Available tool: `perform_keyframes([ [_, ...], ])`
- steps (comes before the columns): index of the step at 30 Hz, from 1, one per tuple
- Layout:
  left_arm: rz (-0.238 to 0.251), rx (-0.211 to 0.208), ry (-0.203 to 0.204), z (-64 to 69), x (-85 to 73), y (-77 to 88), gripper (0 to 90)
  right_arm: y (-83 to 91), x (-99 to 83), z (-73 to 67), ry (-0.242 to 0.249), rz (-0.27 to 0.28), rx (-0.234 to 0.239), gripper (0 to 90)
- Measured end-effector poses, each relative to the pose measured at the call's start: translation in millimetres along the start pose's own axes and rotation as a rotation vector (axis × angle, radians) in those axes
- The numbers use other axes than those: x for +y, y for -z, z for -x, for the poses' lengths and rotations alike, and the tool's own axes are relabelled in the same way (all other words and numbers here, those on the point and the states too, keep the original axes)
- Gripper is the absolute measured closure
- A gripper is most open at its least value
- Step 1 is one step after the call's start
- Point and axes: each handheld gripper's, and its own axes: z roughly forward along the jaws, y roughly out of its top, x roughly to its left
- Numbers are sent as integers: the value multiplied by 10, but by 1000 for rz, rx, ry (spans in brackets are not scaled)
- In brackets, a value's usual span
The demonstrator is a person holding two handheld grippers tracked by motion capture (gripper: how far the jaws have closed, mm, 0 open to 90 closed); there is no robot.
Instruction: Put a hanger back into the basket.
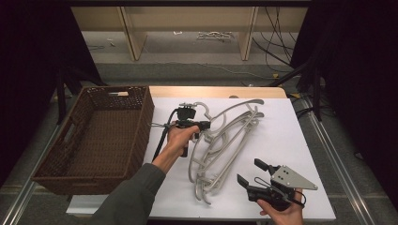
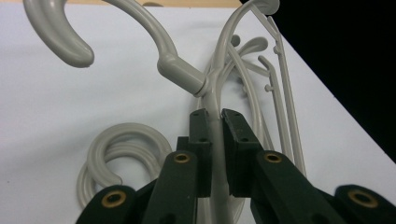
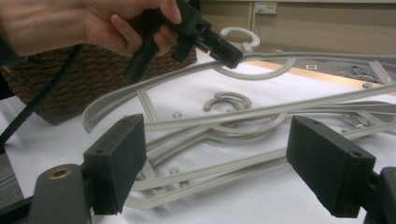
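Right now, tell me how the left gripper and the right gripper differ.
The left gripper has its jaws shut on a grey hanger; the right gripper stands with jaws wide open, holding nothing. In the high view, the left gripper sits by the wicker basket over the hanger pile, while the right gripper waits at the table's near edge. Both are hand-held, with black jaws.

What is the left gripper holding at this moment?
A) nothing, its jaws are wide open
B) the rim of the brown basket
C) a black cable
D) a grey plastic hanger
D: in the left gripper view, the left gripper has its jaws closed on the thin body of a grey plastic hanger just below the hook.
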Motion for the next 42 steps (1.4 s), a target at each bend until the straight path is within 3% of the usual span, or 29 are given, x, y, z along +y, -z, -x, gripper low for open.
perform_keyframes([
  [4, 27, -11, -7, 47, 40, 60, 828, 16, 7, -3, 3, -20, -11, 211],
  [6, 41, 6, -36, 91, 62, 106, 828, 0, -1, -1, 0, -1, 0, 211],
  [10, 49, -3, -71, 194, 129, 247, 826, 14, 4, 2, 4, -8, -15, 211],
  [16, 33, 4, -141, 226, 238, 497, 831, 16, 3, 0, 6, -7, -14, 212],
  [17, 35, 6, -138, 222, 251, 530, 831, 16, 3, 0, 6, -7, -14, 212],
  [22, 22, 38, -162, 135, 344, 740, 831, 12, 3, 0, 2, -14, -4, 212],
  [25, 38, 48, -160, 71, 420, 894, 831, 0, -3, -1, 0, -5, -2, 212],
  [26, 64, 59, -150, 60, 444, 949, 831, 9, 0, -4, -5, -13, 1, 212],
  [31, 115, 70, -147, -64, 565, 1340, 831, -5, -7, 0, 0, 1, 0, 212],
  [36, 159, 118, -158, -220, 631, 1733, 831, -8, -5, -6, -2, -4, -2, 212],
  [42, 212, 202, -123, -544, 627, 2241, 831, -11, -9, 8, -2, -18, -1, 212],
])
